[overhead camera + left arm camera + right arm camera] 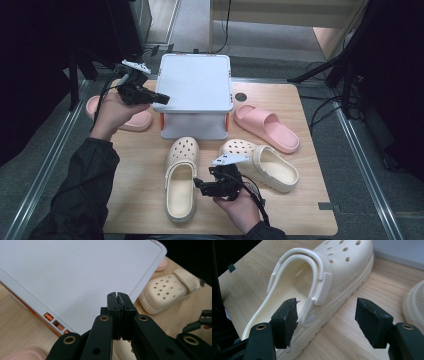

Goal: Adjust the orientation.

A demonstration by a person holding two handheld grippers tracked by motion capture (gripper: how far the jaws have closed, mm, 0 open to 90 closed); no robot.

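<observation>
Holding the left tongs (161,98) with the jaws pressed fully together and nothing between them, we are keeping their tips at the left edge of the white rack's (195,82) flat top. In the left gripper view the same tongs (117,296) are standing closed in front of that pale top surface (75,272), with small orange clips showing along the rack's edge below and to the left of them.

Keeping the right tongs (197,185) spread wide and empty, we are pointing them at the near cream clog (181,177), which is lying just beside their tips on the desk (310,210). In the right gripper view the right tongs (327,320) are straddling the clog's side wall near the heel: one pad is sitting over the open heel cup, the other is hanging over bare wood, and neither is pressing on the clog (324,277); its heel strap is lying forward over the opening just beyond the pads.

The second cream clog (262,165) is resting just to the right of these tongs, tilted across the desk. Farther out, a pink slide (265,127) is lying right of the rack, and another pink slide (131,120) is lying beneath our left hand (114,112), beside the left tongs.
</observation>
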